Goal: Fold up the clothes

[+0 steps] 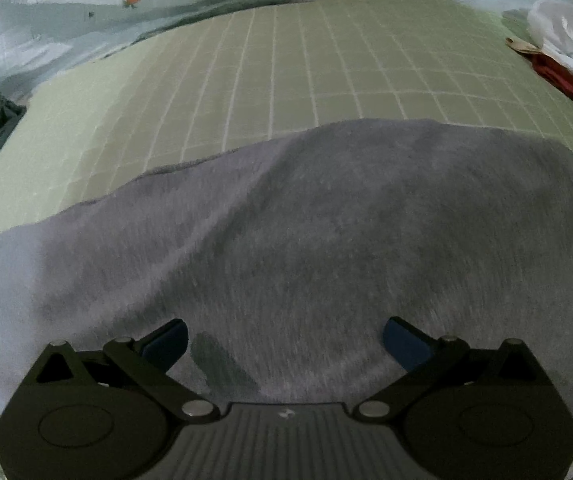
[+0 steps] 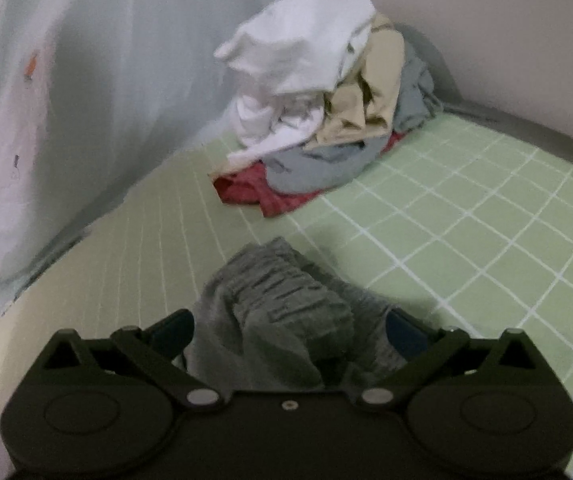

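Right gripper [image 2: 288,332]: jaws standing wide apart, the bunched waistband of the grey garment [image 2: 286,312] lying loose between them.
Left gripper [image 1: 285,338]: jaws spread, hovering over the grey cloth, gripping nothing.
Grey garment: sprawling across the green checked sheet [image 1: 286,68].
Clothes pile [image 2: 318,104]: sitting farther back, by the curtain [image 2: 86,80].

Green checked sheet [image 2: 466,216] lies bare right of the clothes pile [image 2: 318,100]; a carrot-print curtain [image 2: 66,100] walls its left.
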`<state>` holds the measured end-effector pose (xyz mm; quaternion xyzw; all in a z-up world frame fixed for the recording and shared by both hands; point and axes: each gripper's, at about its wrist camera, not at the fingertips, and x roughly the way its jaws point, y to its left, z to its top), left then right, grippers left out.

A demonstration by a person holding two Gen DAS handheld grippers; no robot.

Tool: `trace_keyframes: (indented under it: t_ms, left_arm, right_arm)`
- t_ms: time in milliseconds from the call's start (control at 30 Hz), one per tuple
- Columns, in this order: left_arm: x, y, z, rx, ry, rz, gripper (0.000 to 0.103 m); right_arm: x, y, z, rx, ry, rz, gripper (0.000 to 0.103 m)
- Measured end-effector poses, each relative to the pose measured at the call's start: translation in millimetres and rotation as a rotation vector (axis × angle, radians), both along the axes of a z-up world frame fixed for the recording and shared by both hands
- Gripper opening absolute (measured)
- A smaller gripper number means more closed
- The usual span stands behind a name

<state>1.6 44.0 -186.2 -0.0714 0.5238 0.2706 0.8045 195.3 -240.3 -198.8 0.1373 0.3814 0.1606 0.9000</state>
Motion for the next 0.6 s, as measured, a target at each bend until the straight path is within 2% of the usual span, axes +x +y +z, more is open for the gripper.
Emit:
trace_keyframes:
  t_ms: [100,200,267,433,500,600]
  left_arm:
    - [0.5,-2.2,0.7,0.016,0.001,-0.016,0.103]
    - [0.4,-2.7,0.7,0.026,0.000,-0.026,0.103]
    - [0.1,-2.0,0.2,0.026,-0.001,-0.027,0.103]
    - [-0.2,-2.0,0.6,0.013,-0.003,-0.024,0.103]
    - [-0.3,-2.2,0.6,0.011,-0.003,-0.026,0.103]
    - [0.9,-0.3,-0.4,0.006,-0.004,-0.023,0.103]
  right_arm:
    - [6.4,3.6,-1.6,-0.036,0.032,-0.003,0.102]
    - [6.9,6.1,-1.7,-0.050,0.046,0.002,0.088]
    - [6.4,7.4,-1.6,-0.053,0.054,0.007,0.066]
    - [-4.1,6.8,9.0,-0.054,-0.006,0.030,0.031]
    - [-10.3,6.7,17.9,-0.066,-0.059,0.045,0.005]
    - [-19.9,5.3,34.5,-0.103,-0.132,0.046,0.006]
